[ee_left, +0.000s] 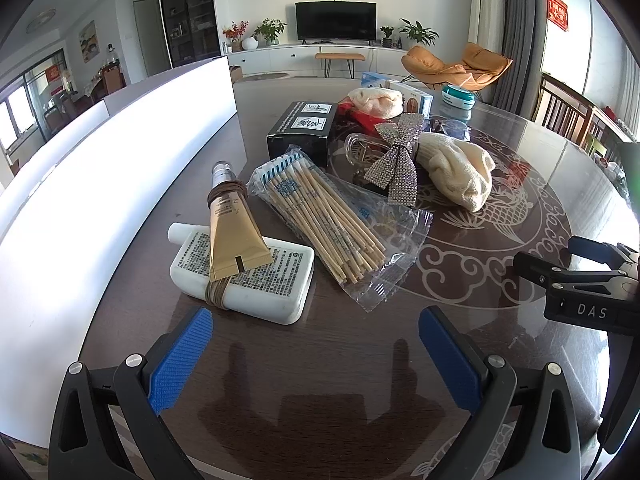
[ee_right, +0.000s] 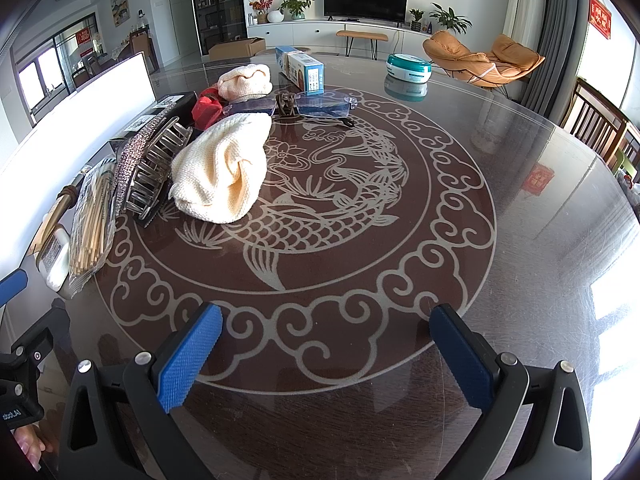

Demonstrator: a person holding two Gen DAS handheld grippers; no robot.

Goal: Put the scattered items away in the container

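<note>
My left gripper is open and empty, just short of a white flat bottle with a gold tube banded on top. Beside them lie a bag of wooden sticks, a rhinestone bow hair claw, a cream knitted cloth and a black box. The white container runs along the left. My right gripper is open and empty over the fish pattern, short of the cream cloth, hair claw and glasses.
The round glass table carries a second cream cloth, a red item, a blue-white carton and a teal round tin at the far side. Wooden chairs stand at the right.
</note>
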